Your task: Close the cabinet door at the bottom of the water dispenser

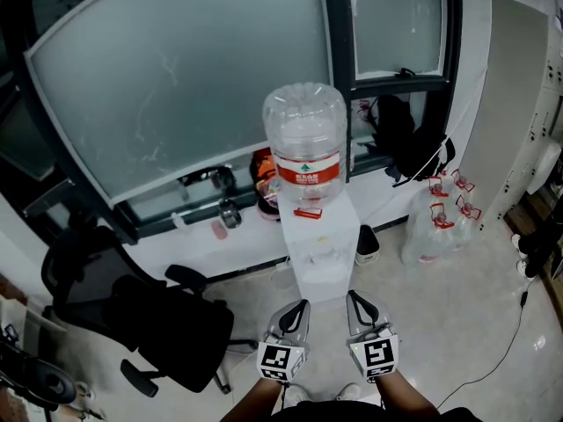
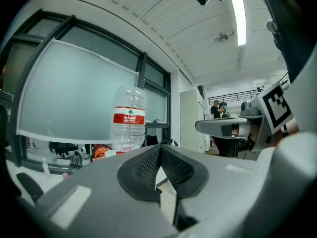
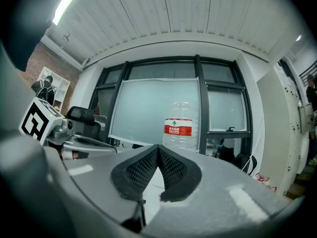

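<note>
A white water dispenser point(image 1: 321, 255) stands against the window wall with a clear bottle point(image 1: 305, 139) with a red label on top. Its lower front and cabinet door are hidden from the head view by the steep angle and by my grippers. My left gripper point(image 1: 302, 308) and right gripper point(image 1: 354, 299) hover side by side just in front of it, both shut and empty. In the left gripper view the black pads point(image 2: 148, 165) meet at the tip, with the bottle point(image 2: 129, 123) beyond. The right gripper view shows the same, with pads point(image 3: 143, 167) touching below the bottle point(image 3: 181, 125).
A black office chair point(image 1: 167, 323) stands to the left of the dispenser. Clear plastic bags point(image 1: 435, 227) and a small bin point(image 1: 368, 244) sit to its right, a black bag point(image 1: 409, 139) on the sill. A thin cable point(image 1: 501, 350) runs across the floor at right.
</note>
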